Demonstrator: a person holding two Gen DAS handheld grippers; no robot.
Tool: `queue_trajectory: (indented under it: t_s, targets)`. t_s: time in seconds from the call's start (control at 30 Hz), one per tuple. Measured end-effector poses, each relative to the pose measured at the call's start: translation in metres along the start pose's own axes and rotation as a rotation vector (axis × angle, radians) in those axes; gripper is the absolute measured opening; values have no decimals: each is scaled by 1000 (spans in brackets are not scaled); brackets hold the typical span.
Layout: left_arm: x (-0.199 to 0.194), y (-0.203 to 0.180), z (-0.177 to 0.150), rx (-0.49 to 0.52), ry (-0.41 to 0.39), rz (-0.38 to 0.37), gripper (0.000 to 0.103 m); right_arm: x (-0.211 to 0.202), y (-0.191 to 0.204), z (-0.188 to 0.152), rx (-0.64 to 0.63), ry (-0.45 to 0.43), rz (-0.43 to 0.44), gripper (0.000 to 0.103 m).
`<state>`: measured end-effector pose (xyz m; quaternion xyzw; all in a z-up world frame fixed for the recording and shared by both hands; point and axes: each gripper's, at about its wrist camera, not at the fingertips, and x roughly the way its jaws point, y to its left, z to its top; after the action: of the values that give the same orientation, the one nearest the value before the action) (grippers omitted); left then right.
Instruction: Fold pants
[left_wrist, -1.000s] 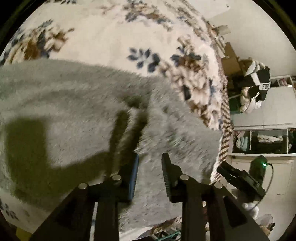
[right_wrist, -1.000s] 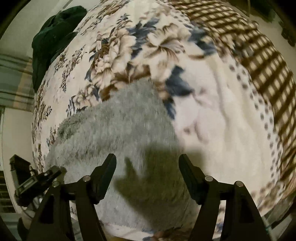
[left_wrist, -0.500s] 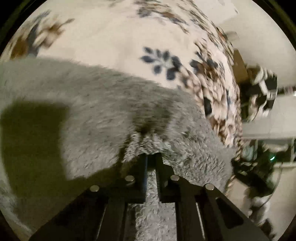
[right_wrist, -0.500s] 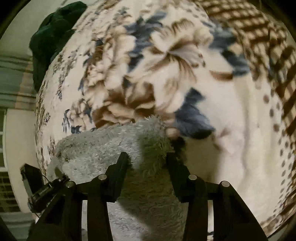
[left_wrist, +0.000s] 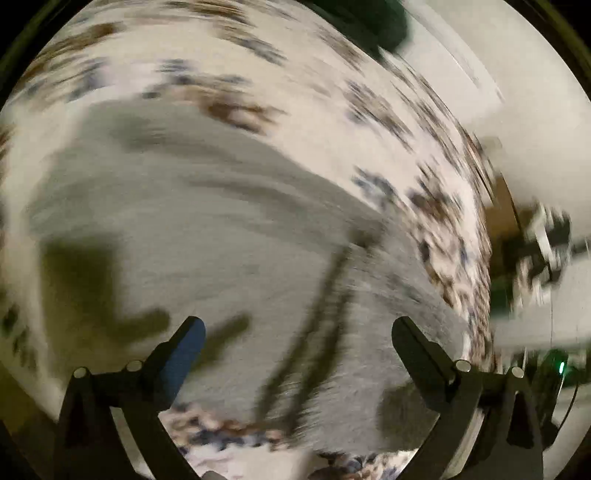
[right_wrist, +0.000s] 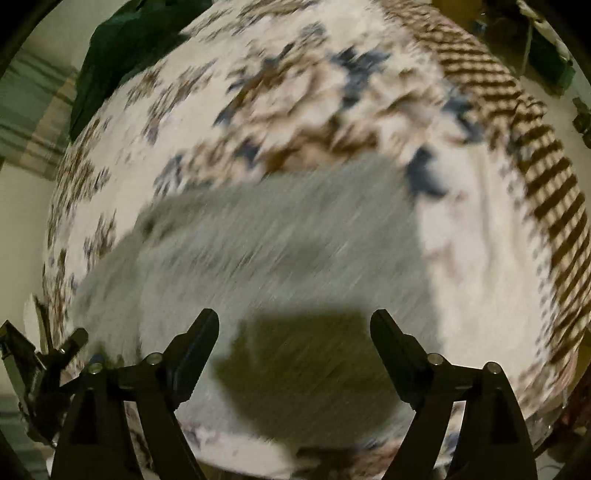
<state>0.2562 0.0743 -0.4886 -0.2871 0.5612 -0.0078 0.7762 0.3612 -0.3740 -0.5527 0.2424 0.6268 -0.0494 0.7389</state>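
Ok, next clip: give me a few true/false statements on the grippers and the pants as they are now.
1. The left gripper is clamped on the grey fleece pants. False: its jaws stand wide open, holding nothing.
2. The right gripper is open. True.
3. The pants lie on a floral blanket. True.
4. The pants are dark green. False: they are grey; the dark green cloth lies at the far edge.
5. Both views are motion-blurred. True.
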Motion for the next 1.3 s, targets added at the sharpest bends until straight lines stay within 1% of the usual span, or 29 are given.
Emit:
queue_trajectory:
  t_s: [0.1, 0.2, 0.23, 0.3, 0.37, 0.43, 0.47, 0.5, 0.53, 0.57, 0.63, 0.67, 0.77, 0.87, 0.93, 1.07, 1.17, 1.23, 1.27, 1.3]
  targets:
    - [-15, 63, 4, -140, -82, 30, 103, 15, 18, -25, -16, 39, -13, 86]
    - [-8, 125, 13, -280, -125, 47, 102, 38, 28, -36, -12, 54, -66, 86]
    - [-4, 143, 17, -319, -140, 35, 102, 48, 32, -37, -19, 55, -96, 86]
    - [2, 167, 25, -367, -181, 23, 102, 61, 37, -36, -16, 54, -133, 86]
    - [11, 182, 33, -399, -207, 12, 102, 70, 42, -35, -11, 55, -163, 86]
    - [20, 194, 43, -412, -231, 29, 101, 74, 46, -34, -1, 53, -181, 86]
    - [24, 196, 48, -404, -235, 32, 95, 77, 48, -34, -4, 55, -190, 86]
    - [26, 196, 53, -383, -242, 9, 87, 80, 50, -35, -10, 58, -205, 86]
    - [25, 192, 57, -361, -254, -5, 58, 82, 52, -35, -13, 60, -219, 86]
    - [24, 187, 60, -329, -261, -13, 36, 83, 52, -37, -10, 62, -227, 86]
    - [17, 176, 61, -273, -285, -35, 31, 84, 53, -39, -9, 62, -235, 86]
    - [12, 172, 60, -253, -301, -64, 26, 85, 53, -41, -8, 62, -236, 86]
    - [-12, 154, 57, -191, -348, -115, 24, 87, 57, -39, -3, 65, -224, 86]
    - [-43, 123, 54, -106, -398, -160, 23, 82, 53, -40, 16, 62, -175, 86]
    - [-67, 93, 53, -23, -426, -172, 23, 75, 45, -38, 27, 60, -139, 86]
    - [-104, 16, 44, 120, -447, -256, 23, 53, 22, -41, 65, 71, -52, 86]
    - [-115, -51, 22, 209, -402, -353, 23, 30, 0, -39, 71, 62, -27, 86]
    - [-107, -100, 1, 271, -350, -405, 23, 12, -25, -37, 85, 47, -24, 86]
    - [-97, -124, -9, 301, -312, -434, 23, 4, -40, -37, 97, 44, -27, 86]
    - [-81, -150, -23, 335, -246, -468, 23, -3, -54, -37, 110, 39, -29, 86]
